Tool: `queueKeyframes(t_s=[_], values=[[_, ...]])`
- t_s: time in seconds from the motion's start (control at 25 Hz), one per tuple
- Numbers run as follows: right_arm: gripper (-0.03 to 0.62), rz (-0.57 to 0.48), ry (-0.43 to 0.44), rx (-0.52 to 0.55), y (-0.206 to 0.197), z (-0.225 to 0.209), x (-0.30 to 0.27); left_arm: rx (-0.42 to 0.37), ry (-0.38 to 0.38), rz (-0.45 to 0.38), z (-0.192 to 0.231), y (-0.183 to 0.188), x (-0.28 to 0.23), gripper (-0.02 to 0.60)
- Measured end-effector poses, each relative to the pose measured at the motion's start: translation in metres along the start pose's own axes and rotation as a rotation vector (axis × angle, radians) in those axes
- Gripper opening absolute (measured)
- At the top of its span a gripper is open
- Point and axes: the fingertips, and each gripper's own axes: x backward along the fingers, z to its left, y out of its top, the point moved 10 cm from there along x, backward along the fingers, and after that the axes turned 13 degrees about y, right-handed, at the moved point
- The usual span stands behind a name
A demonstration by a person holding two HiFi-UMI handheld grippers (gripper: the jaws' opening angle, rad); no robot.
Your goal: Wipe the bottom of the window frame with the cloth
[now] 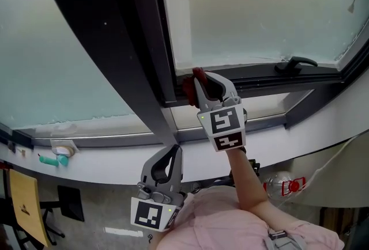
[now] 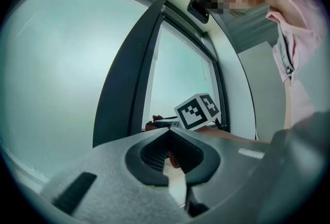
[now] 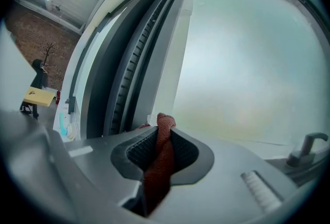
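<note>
the dark red woven cloth [image 3: 161,161] is pinched between the clamped jaws of the right hand-held gripper [image 1: 198,77], at the bottom left corner of the dark grey metal window frame [image 1: 259,79]. the left hand-held gripper [image 1: 173,150] is closed on nothing. the thin fold could be dragged free by friction. the corner is shown only in the head view, the pinch only in the right gripper view.

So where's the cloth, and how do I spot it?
Find the wide dark post down the middle of the window. Just right of its lower end, the right gripper pinches the cloth at the frame's bottom corner. It is the only dark red, crumpled thing among grey and black parts.
</note>
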Motion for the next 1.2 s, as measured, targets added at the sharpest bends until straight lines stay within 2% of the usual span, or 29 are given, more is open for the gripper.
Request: queueKeyframes(t_s=[0.16, 0.4, 0.76, 1.2], values=[[0.064, -0.009, -0.009, -0.04, -0.003, -0.002, 0.003, 0.01, -0.023, 0.006, 0.002, 0.001, -0.002, -0.003], [0.064, -0.025, -0.014, 0.009, -0.003, -0.003, -0.004, 0.019, -0.033, -0.003, 0.003, -0.005, -0.007, -0.003], [0.063, -0.016, -0.013, -0.017, -0.011, -0.02, 0.014, 0.026, -0.068, 0.033, -0.019, -0.01, -0.017, -0.003], [0.064, -0.002, -0.01, -0.02, -0.015, -0.037, 0.026, 0.028, -0.073, 0.027, -0.035, -0.007, -0.026, -0.003]])
